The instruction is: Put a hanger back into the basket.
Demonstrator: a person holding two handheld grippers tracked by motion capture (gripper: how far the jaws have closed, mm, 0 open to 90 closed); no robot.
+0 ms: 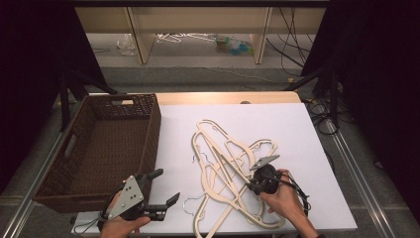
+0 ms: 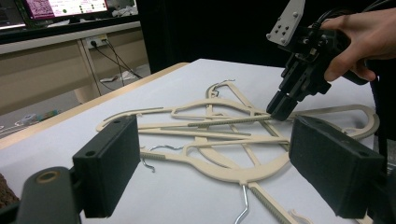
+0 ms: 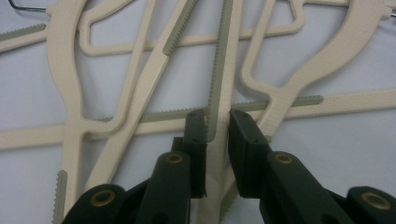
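Right gripper (image 3: 217,123) clamped on hanger bar (image 3: 219,70).
Left gripper (image 1: 161,188) open, idle beside basket (image 1: 106,144); hanger pile (image 1: 233,173) on counter (image 1: 297,129).

A table (image 1: 307,148) is seen from above, with a basket (image 1: 104,148) set at its left edge. To the right of the basket, a heap of hangers (image 1: 230,173) is spread across the middle of the table, each crossed over or under another. The right gripper (image 1: 251,187) is placed on the right part of the heap, with one hanger bar (image 3: 219,84) gripped between its jaws. The left gripper (image 1: 166,187) is held at the near edge, between basket and heap, apart from both. Behind the table, shelving (image 1: 198,29) stands on the floor.
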